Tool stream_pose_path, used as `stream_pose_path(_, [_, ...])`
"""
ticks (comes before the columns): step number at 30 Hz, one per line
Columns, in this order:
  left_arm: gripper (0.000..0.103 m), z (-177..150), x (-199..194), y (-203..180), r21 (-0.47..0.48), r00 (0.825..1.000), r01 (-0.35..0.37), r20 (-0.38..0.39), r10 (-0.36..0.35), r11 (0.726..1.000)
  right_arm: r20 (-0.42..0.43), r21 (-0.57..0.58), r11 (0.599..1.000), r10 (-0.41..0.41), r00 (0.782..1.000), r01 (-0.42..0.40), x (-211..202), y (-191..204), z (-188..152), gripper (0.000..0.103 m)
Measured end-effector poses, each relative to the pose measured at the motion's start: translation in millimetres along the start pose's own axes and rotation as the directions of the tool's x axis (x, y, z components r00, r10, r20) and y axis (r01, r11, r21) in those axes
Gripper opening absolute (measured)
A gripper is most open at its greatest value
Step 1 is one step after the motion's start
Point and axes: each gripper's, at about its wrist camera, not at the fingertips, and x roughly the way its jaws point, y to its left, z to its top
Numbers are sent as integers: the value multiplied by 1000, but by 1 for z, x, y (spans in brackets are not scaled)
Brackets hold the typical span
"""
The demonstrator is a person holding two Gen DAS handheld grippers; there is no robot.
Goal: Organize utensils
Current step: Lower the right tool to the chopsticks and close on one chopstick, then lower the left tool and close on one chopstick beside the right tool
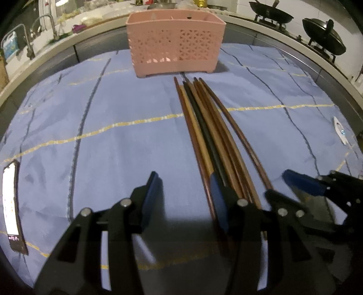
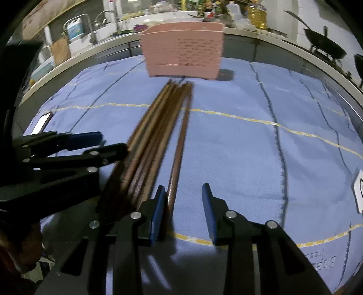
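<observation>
Several brown and dark chopsticks [image 1: 208,127] lie side by side on the blue cloth [image 1: 109,145], tips pointing at a pink perforated utensil basket [image 1: 175,43] at the far edge. My left gripper [image 1: 183,181] is open just left of the bundle's near ends, its right finger over them. My right gripper [image 2: 183,192] is open at the bundle's right side; one chopstick [image 2: 178,154] runs just inside its left finger. The chopsticks [image 2: 154,136], the basket [image 2: 183,50] and the left gripper [image 2: 109,143] show in the right wrist view. The right gripper [image 1: 283,183] shows in the left wrist view.
A phone [image 1: 11,204] lies on the cloth at the left. A white tag [image 1: 340,131] lies at the right edge. Behind the table runs a counter with a sink faucet [image 1: 47,22] at left and black woks [image 1: 270,11] on a stove at right.
</observation>
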Motion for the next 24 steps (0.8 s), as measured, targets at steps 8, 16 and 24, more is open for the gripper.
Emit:
stream_pose_path(8, [45, 7, 9, -4, 9, 998, -62, 8, 62, 998, 2, -4, 1000, -1, 1000, 1, -1, 1, -1, 35])
stream_pose_path(16, [7, 4, 3, 8, 16, 996, -89, 7, 89, 996, 12, -11, 1000, -25, 1000, 25, -2, -6, -3, 23])
stream_pose_path(24, [6, -17, -12, 31, 43, 997, -71, -32, 72, 997, -28, 29, 999, -24, 999, 25, -14, -36, -14, 15])
